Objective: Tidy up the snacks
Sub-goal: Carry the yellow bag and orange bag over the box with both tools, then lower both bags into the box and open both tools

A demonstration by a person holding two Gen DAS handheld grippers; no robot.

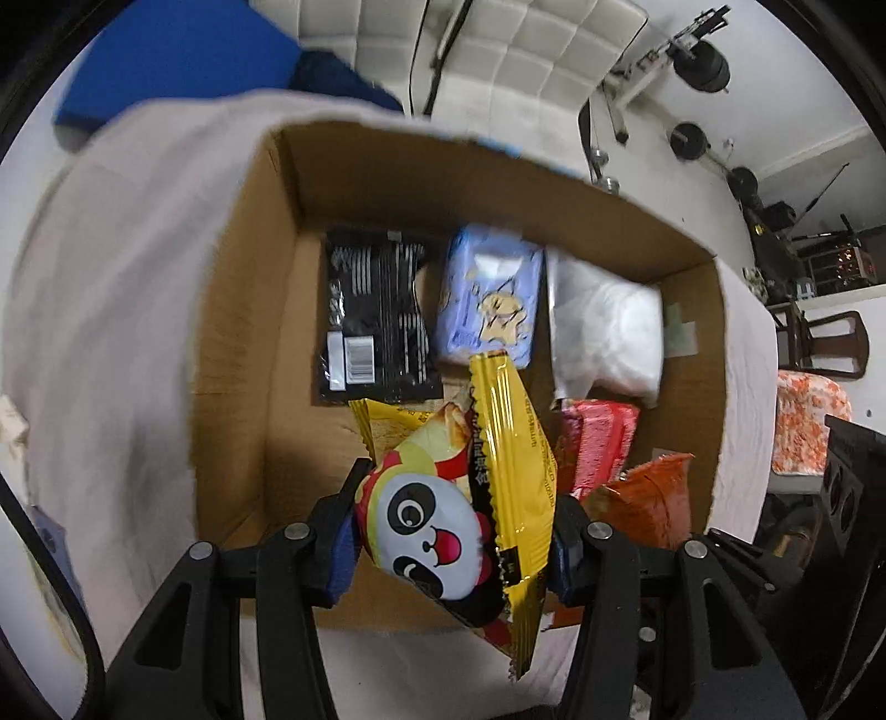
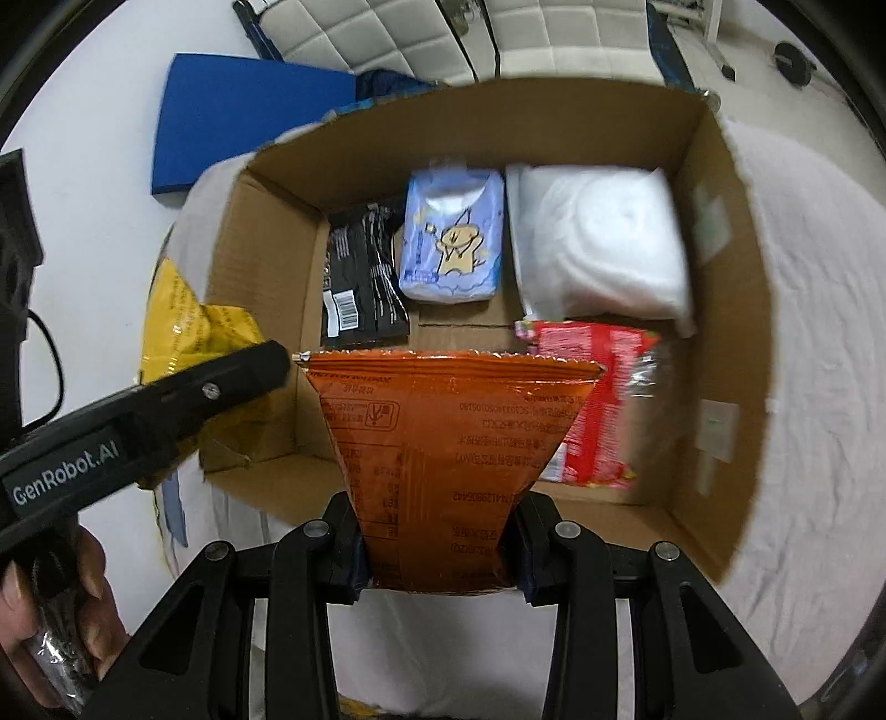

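Observation:
An open cardboard box (image 1: 387, 166) (image 2: 714, 310) sits on a pale cloth. Inside lie a black packet (image 1: 376, 321) (image 2: 360, 277), a light blue packet (image 1: 490, 293) (image 2: 454, 238), a white bag (image 1: 606, 327) (image 2: 601, 243) and a red packet (image 1: 598, 443) (image 2: 603, 404). My left gripper (image 1: 451, 545) is shut on a yellow panda snack packet (image 1: 470, 498), held over the box's near part. My right gripper (image 2: 437, 548) is shut on an orange snack packet (image 2: 437, 443) (image 1: 648, 498), held above the box's front edge. The left gripper's body (image 2: 138, 421) shows in the right wrist view, with the yellow packet (image 2: 188, 327) behind it.
A blue pad (image 1: 177, 55) (image 2: 238, 122) lies on the white floor beyond the box. White quilted cushioning (image 1: 498, 50) stands at the back. Furniture, dumbbells and a black speaker (image 1: 847, 487) crowd the right side. A person's hand (image 2: 50, 609) grips the left handle.

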